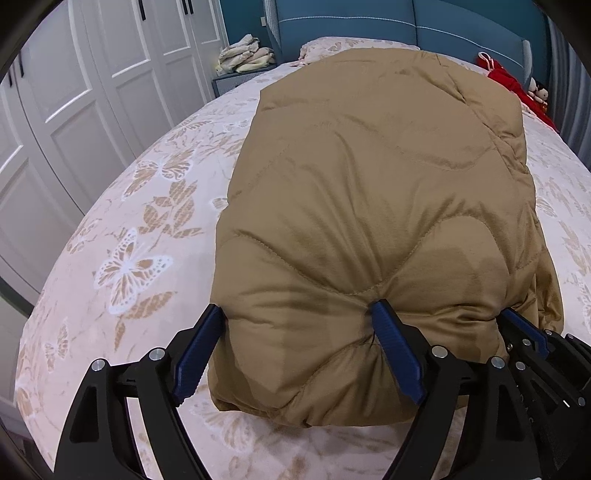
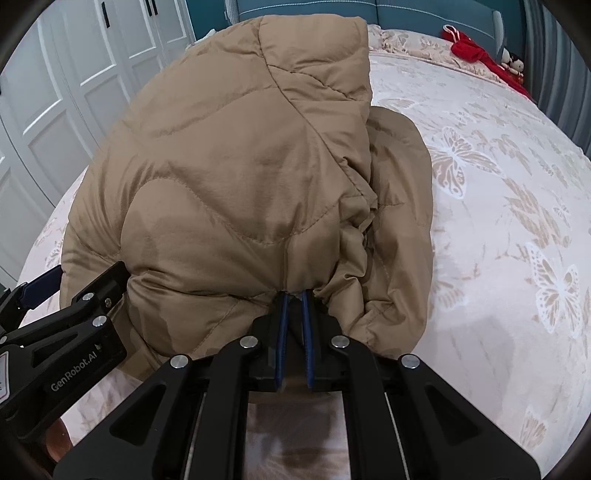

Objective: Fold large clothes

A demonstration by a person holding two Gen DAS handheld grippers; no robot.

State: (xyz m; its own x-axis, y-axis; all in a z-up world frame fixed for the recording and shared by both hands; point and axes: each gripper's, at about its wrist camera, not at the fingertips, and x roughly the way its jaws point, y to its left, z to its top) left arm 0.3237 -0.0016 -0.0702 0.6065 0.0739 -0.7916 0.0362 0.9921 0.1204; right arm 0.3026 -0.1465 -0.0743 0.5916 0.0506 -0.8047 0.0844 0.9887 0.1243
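Tan and quilted, the padded jacket lies in the middle of the bed, already doubled over into a thick, roughly rectangular bundle whose near edge is right at our fingertips. We judge the folding far along: no sleeve hangs loose in the left view, though in the right view a rumpled flap bulges out along the right side and looks untidy. What seems left to us is letting go, perhaps tucking that flap and pressing the puffy bundle flatter.

Our left gripper has its jaws spread wide, one finger at the bundle's left corner and the other dug into the near edge; the fabric sits between them, but we do not see the pads squeezing it, so we count it as released. Our right gripper has its jaws almost together, pinching a thin gather of the jacket's edge.

Around us, a red garment lies near the blue headboard, well apart from the jacket, folded pale cloths sit on a bedside stand, and white wardrobe doors run along the left. Nothing blocks us on the floral cover; the real nuisance, we think, is the filling's springiness, which may push the fold open once released.
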